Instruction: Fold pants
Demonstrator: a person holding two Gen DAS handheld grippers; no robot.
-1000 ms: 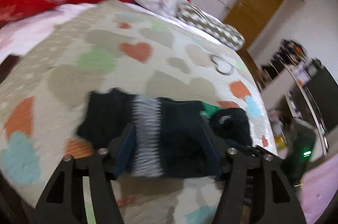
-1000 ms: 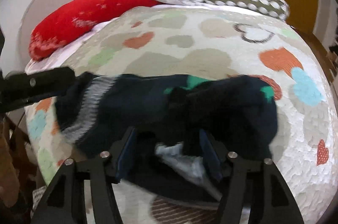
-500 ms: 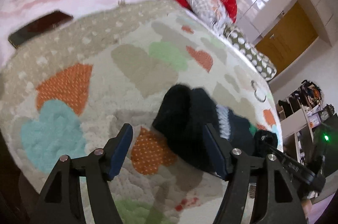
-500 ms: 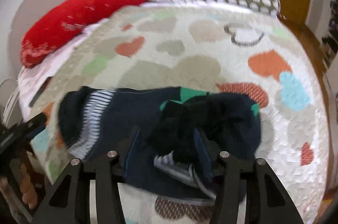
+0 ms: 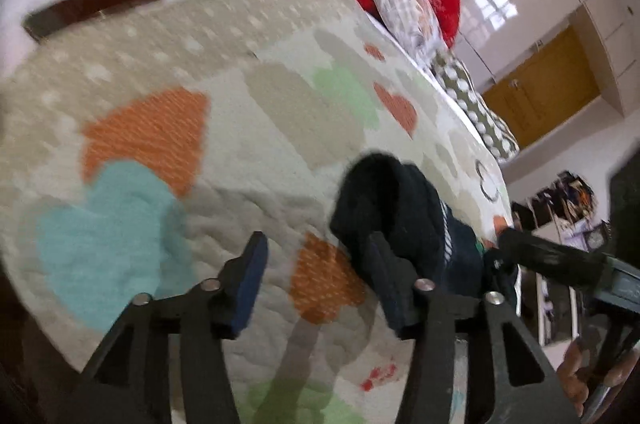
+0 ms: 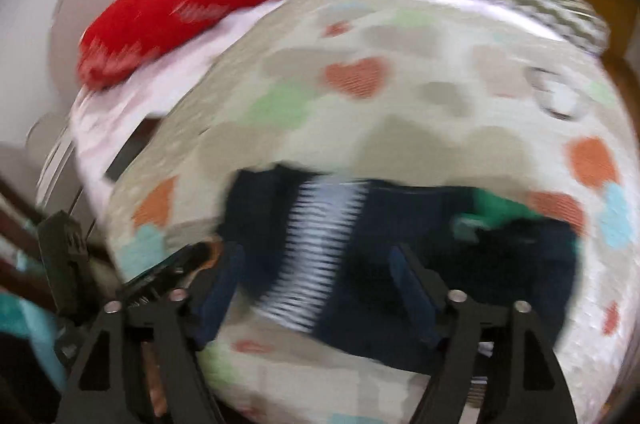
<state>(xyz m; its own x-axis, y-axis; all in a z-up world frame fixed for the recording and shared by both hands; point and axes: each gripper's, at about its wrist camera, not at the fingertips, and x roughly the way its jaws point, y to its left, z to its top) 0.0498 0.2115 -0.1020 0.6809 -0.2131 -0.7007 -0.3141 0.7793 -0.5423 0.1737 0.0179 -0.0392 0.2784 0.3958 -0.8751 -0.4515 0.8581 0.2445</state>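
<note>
Nothing readable is showing in either view right now: no words, labels, brand marks or numbers are coming through. The bedspread is carrying only coloured heart shapes and a ring outline, no lettering. The pants are showing a band of white stripes and no tag. The clutter on the far shelves is blurring too small to read.

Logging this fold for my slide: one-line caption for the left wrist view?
Left gripper, jaws closing on nothing, beside dark pants on the heart-print quilt.
</note>
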